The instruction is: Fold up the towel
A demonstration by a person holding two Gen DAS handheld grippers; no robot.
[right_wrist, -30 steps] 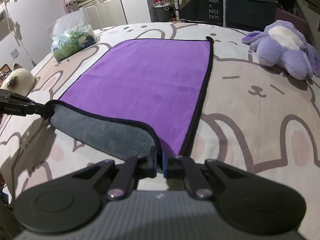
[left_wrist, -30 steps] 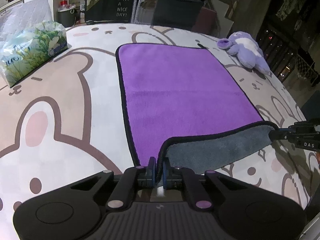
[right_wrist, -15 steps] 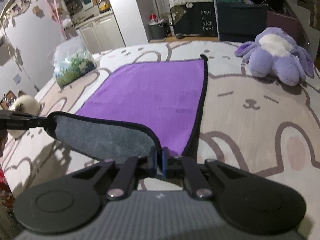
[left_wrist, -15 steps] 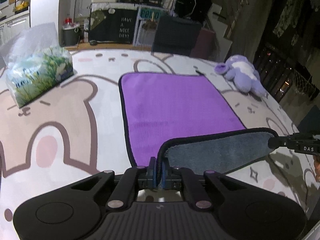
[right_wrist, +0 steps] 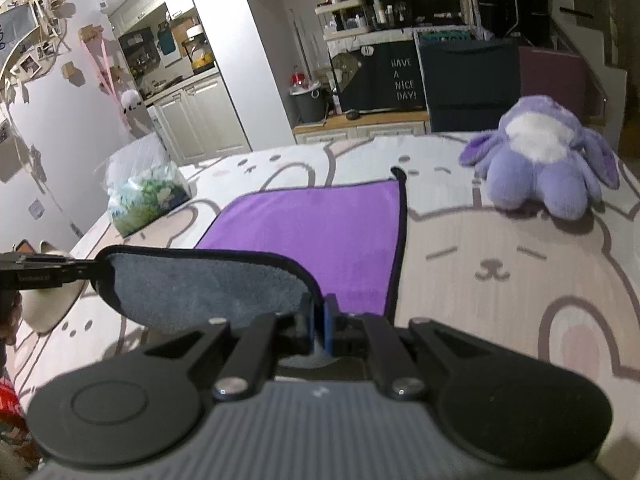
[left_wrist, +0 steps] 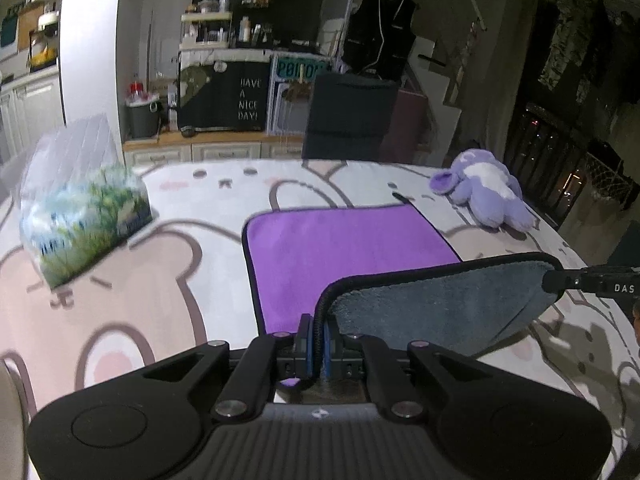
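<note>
The towel, its far half flat on the surface, looks soft and light, best held by near corners, where left tool and right tool are clenched on it.

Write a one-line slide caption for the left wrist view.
Left gripper and right gripper pinch the towel's near corners, lifting its grey underside above the bear-print cover.

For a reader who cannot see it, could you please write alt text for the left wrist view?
The left gripper is shut on the near corner of a purple towel, lifting its grey underside off a bear-print cover, while the right gripper pinches the other near corner. A tissue pack sits left, a purple plush toy far right.
</note>
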